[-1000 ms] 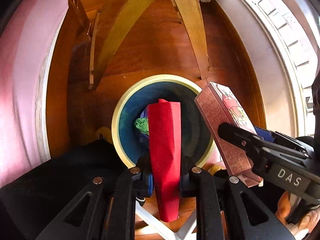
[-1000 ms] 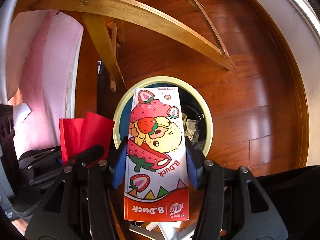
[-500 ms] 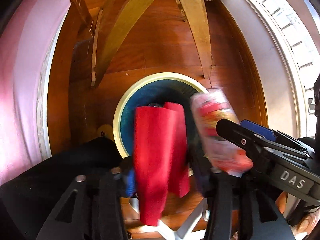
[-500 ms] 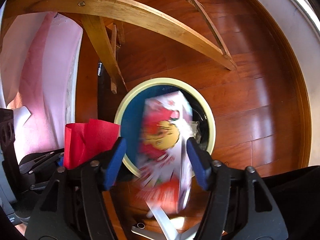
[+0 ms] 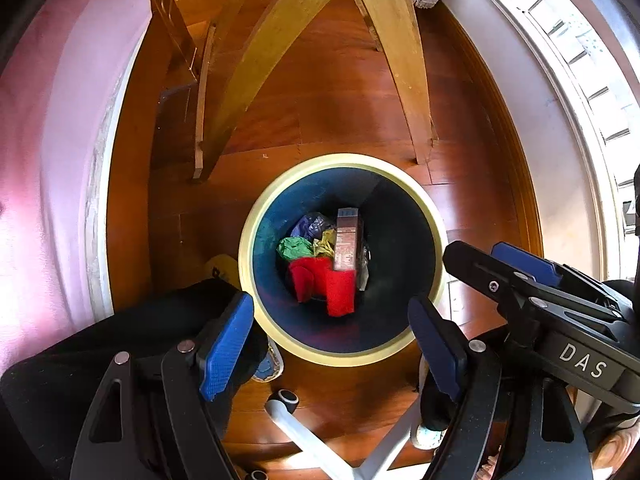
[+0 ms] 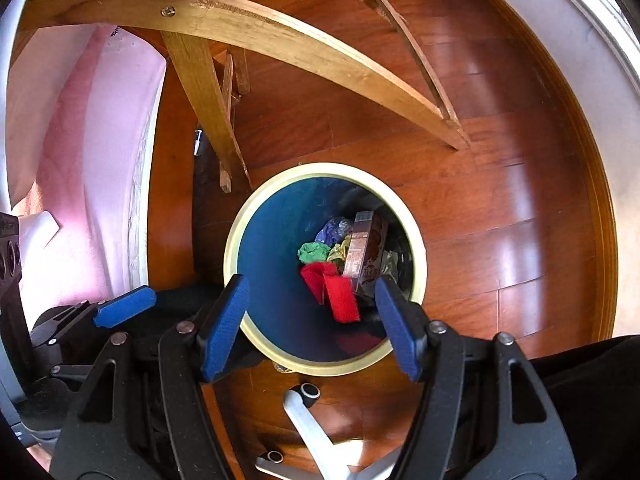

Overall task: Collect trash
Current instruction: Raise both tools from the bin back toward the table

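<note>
Looking straight down, the left wrist view shows the left gripper (image 5: pixel 330 344) above the round trash bin (image 5: pixel 434 220), its jaws spread wide and holding nothing. Both blue pads (image 5: pixel 226 346) frame the near part of the bin's pale yellow rim. At the bottom of the bin lie the red paper (image 5: pixel 324 286), folded and crumpled, and the printed carton (image 5: pixel 346 240), which rests on its narrow side just beside and partly over the red paper. A green paper wad (image 5: pixel 295 248), a yellowish wrapper (image 5: pixel 325 242) and a bluish-purple bag (image 5: pixel 312 224) lie packed against them. The right gripper (image 5: pixel 516 276) enters from the right edge, level with the bin rim; its body carries the lettering DAS. Wooden chair legs (image 5: pixel 394 52) stand on the wood floor (image 5: pixel 328 112) beyond the bin. A white star-shaped chair base (image 5: pixel 304 436) lies under the gripper.

The right wrist view shows the right gripper (image 6: pixel 312 324) also pointing down over the trash bin (image 6: pixel 234 232), jaws wide apart and empty. The red paper (image 6: pixel 336 292) and the carton (image 6: pixel 366 252) sit inside at the bottom, touching each other, with the green wad (image 6: pixel 314 252) beside them. One blue pad of the left gripper (image 6: pixel 124 312) shows at the left, apart from the bin. Curved wooden chair legs (image 6: pixel 280 36) cross the floor above the bin, and a pink fabric (image 6: pixel 80 152) hangs at the left.
</note>
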